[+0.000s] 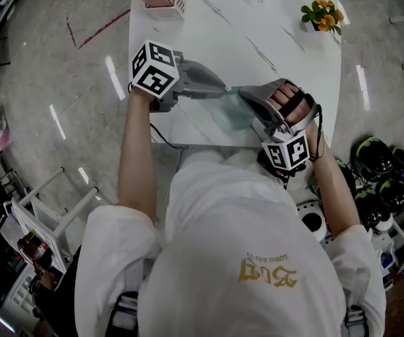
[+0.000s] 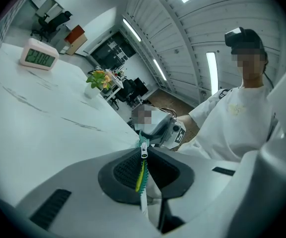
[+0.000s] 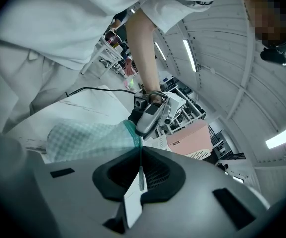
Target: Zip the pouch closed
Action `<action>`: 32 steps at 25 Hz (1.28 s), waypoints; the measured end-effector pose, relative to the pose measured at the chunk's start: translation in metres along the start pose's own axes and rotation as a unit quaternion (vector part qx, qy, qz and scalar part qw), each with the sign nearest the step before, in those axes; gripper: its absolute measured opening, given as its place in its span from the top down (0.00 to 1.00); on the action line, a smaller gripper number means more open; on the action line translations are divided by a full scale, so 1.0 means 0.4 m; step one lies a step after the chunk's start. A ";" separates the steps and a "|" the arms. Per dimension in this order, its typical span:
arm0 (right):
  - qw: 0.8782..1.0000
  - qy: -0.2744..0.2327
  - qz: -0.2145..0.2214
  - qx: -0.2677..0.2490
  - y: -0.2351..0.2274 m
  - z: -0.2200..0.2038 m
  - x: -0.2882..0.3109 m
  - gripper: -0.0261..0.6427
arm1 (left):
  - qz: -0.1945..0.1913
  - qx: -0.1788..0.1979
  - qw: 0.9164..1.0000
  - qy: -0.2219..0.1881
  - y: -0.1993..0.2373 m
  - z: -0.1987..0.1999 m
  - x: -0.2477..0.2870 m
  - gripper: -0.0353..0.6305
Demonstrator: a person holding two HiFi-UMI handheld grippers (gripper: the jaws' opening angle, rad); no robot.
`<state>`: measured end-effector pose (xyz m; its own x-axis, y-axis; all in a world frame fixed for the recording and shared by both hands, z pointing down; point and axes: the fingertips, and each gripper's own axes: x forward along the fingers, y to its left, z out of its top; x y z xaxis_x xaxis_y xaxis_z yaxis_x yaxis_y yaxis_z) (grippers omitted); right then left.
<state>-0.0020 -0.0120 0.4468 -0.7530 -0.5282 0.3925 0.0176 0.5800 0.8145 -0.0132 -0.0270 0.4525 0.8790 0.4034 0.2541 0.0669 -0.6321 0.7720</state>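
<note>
Stretched between tools over white marbled surface: pale green checked fabric pouch, long axis left-right; left tool clamped on zipper end, silver slider at its tips; right tool clamped on opposite edge.

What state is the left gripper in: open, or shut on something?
Shut on the zipper: the left gripper's pads press its teal teeth, the slider at their tips.
</note>
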 end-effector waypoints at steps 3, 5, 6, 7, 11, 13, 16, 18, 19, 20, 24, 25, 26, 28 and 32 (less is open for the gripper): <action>1.000 -0.003 0.001 -0.002 0.003 0.006 -0.003 0.93 | -0.006 -0.006 1.000 -0.009 -0.004 0.000 -0.004 0.86; 1.000 -0.005 0.000 -0.002 0.006 0.005 -0.005 0.93 | -0.008 -0.010 1.000 -0.016 -0.003 -0.001 -0.004 0.86; 1.000 -0.005 -0.001 -0.001 0.007 0.004 -0.006 0.93 | -0.008 -0.011 1.000 -0.019 -0.002 -0.001 -0.003 0.86; 1.000 -0.005 -0.001 0.001 0.008 0.003 -0.006 0.93 | -0.009 -0.013 1.000 -0.021 -0.002 -0.002 -0.002 0.86; 1.000 -0.008 0.000 0.011 0.012 0.003 -0.007 0.93 | -0.012 -0.018 0.999 -0.029 -0.001 -0.006 -0.001 0.86; 1.000 -0.003 -0.002 0.011 0.011 -0.005 -0.012 0.93 | -0.007 -0.021 0.999 -0.029 0.003 -0.013 -0.007 0.87; 1.000 0.013 -0.006 0.025 0.004 -0.040 -0.032 0.93 | 0.008 -0.029 0.999 -0.035 0.010 -0.026 -0.040 0.87; 0.999 0.016 -0.007 0.029 0.000 -0.047 -0.033 0.93 | 0.014 -0.030 0.999 -0.033 0.010 -0.028 -0.051 0.87; 0.999 0.017 -0.008 0.030 0.000 -0.048 -0.032 0.93 | 0.017 -0.030 0.999 -0.028 0.013 -0.032 -0.048 0.87; 0.999 0.018 -0.008 0.033 0.001 -0.050 -0.031 0.93 | 0.018 -0.031 0.999 -0.024 0.018 -0.035 -0.045 0.87; 0.998 0.020 -0.006 0.053 0.006 -0.061 -0.031 0.93 | 0.025 -0.034 0.999 -0.031 0.031 -0.038 -0.049 0.87; 0.998 0.021 -0.007 0.059 0.004 -0.065 -0.033 0.93 | 0.028 -0.036 0.998 -0.033 0.033 -0.040 -0.053 0.87; 0.998 0.024 -0.007 0.064 0.003 -0.070 -0.036 0.93 | 0.030 -0.037 0.998 -0.036 0.035 -0.042 -0.058 0.87; 0.997 0.027 -0.006 0.069 0.003 -0.076 -0.038 0.93 | 0.036 -0.038 0.998 -0.038 0.039 -0.046 -0.065 0.87; 0.996 0.029 -0.002 0.080 0.006 -0.085 -0.037 0.93 | 0.045 -0.040 0.998 -0.037 0.051 -0.051 -0.074 0.87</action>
<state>0.0315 -0.0236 0.4574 -0.7132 -0.5634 0.4170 -0.0935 0.6661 0.7400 -0.0476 -0.0382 0.4726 0.9127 0.2953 0.2826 -0.0487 -0.6080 0.7925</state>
